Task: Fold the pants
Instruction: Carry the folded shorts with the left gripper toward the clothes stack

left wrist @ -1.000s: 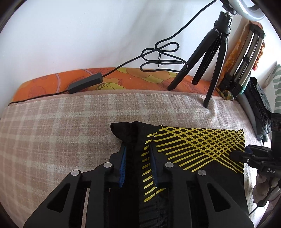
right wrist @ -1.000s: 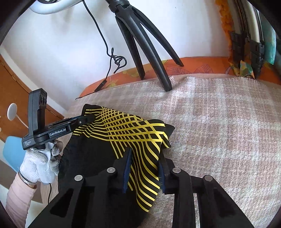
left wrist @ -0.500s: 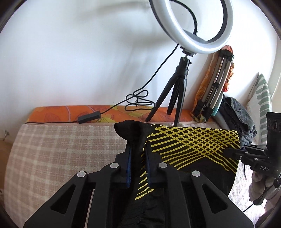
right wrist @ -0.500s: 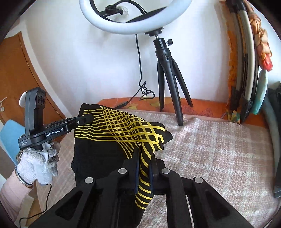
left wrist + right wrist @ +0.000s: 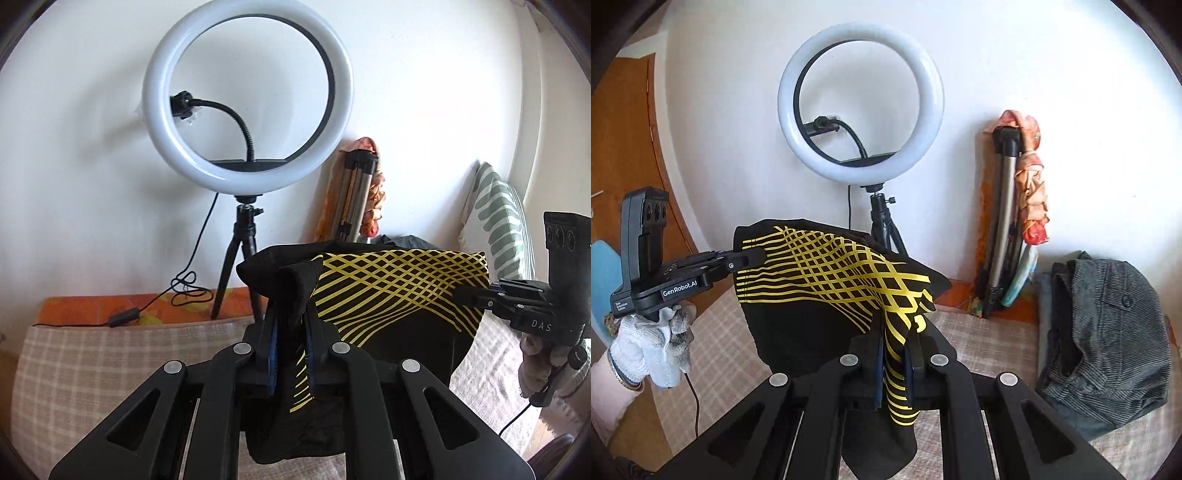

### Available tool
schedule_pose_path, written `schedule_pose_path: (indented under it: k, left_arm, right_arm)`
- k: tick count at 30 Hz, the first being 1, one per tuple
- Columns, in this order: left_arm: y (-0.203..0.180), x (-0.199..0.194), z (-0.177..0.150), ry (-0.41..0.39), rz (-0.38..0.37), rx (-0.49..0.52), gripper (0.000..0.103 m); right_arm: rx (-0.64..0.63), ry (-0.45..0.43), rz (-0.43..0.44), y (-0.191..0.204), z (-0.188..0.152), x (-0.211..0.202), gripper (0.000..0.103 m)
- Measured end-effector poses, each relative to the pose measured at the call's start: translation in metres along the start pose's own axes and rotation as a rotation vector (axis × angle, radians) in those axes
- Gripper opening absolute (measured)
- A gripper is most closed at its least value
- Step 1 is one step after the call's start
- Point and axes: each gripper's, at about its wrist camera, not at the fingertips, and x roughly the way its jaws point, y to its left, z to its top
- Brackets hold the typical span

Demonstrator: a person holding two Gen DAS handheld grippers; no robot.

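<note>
Right wrist view, left to right: the left gripper (image 5: pixel 753 256), held in a gloved hand (image 5: pixel 661 347) at mid-left, pinches one top corner of the black-and-yellow pants (image 5: pixel 827 280). At centre, these hang above the checked bed cover (image 5: pixel 990 336). At lower centre the right gripper (image 5: pixel 893 354) clamps the other corner. Both jaws have just been closing, cloth between them. A ring light (image 5: pixel 860 99) stands behind.

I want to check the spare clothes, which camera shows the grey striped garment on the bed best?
The right wrist view: the grey striped garment lies heaped in full sight beside the folded tripod. The left wrist view shows only a dark sliver behind the pants.
</note>
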Motion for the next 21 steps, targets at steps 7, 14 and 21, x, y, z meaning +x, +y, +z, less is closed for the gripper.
schedule_pose_path:
  k: [7,14,21]
  left_arm:
    - [-0.081,0.025,0.025,-0.026,-0.108,0.051,0.010]
    - [-0.160,0.066,0.048,-0.047,-0.194,0.102,0.010]
    - [-0.214,0.118,0.064,-0.051,-0.229,0.100,0.010]
  right_arm:
    - [0.027,-0.052,-0.121,-0.071,0.008,-0.064,0.006]
    - [0.062,-0.081,-0.224,-0.152,0.017,-0.106,0.006]
    - [0.058,-0.070,-0.305,-0.228,0.034,-0.107,0.006]
